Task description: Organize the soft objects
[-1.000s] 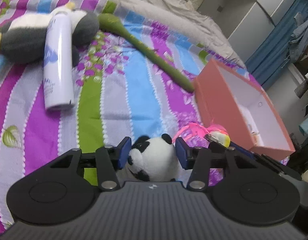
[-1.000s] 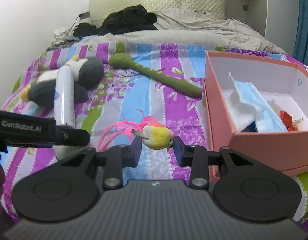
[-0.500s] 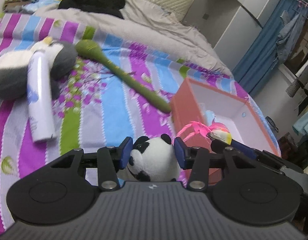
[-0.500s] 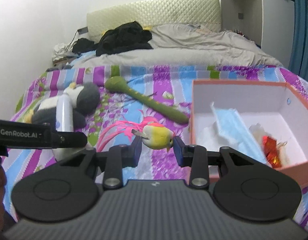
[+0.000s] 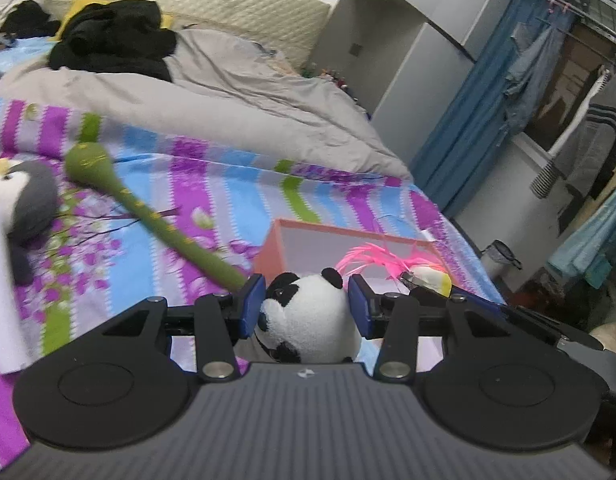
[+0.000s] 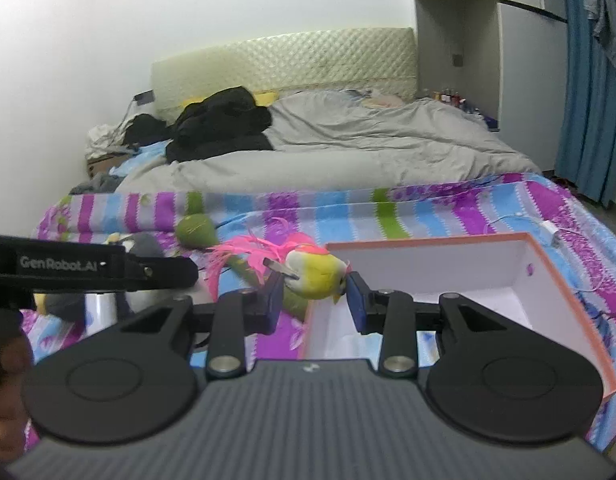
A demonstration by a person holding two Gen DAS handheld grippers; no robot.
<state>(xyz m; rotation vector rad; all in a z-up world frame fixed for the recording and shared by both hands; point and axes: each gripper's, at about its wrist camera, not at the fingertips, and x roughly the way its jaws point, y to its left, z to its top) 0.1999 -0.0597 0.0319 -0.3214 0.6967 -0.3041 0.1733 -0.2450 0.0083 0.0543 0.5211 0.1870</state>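
My left gripper (image 5: 306, 310) is shut on a black-and-white panda plush (image 5: 308, 316), held above the bed near the pink box (image 5: 268, 248). My right gripper (image 6: 314, 300) is shut on a yellow toy bird with pink feathers (image 6: 314, 274), held over the near left corner of the open pink box (image 6: 564, 280). The bird also shows in the left wrist view (image 5: 428, 278). A grey penguin plush (image 5: 32, 200) and a long green plush (image 5: 148, 216) lie on the striped bedspread to the left.
A white spray can (image 5: 2, 292) lies by the penguin. A grey duvet (image 6: 368, 156) and black clothes (image 6: 220, 124) cover the far half of the bed. A white cable (image 6: 548, 236) lies beyond the box. Wardrobe and blue curtain (image 5: 480, 120) stand to the right.
Both grippers have risen and tilted up with their toys, moving toward the box. The right gripper now hangs over the box's near corner; the box contents are hidden below it.
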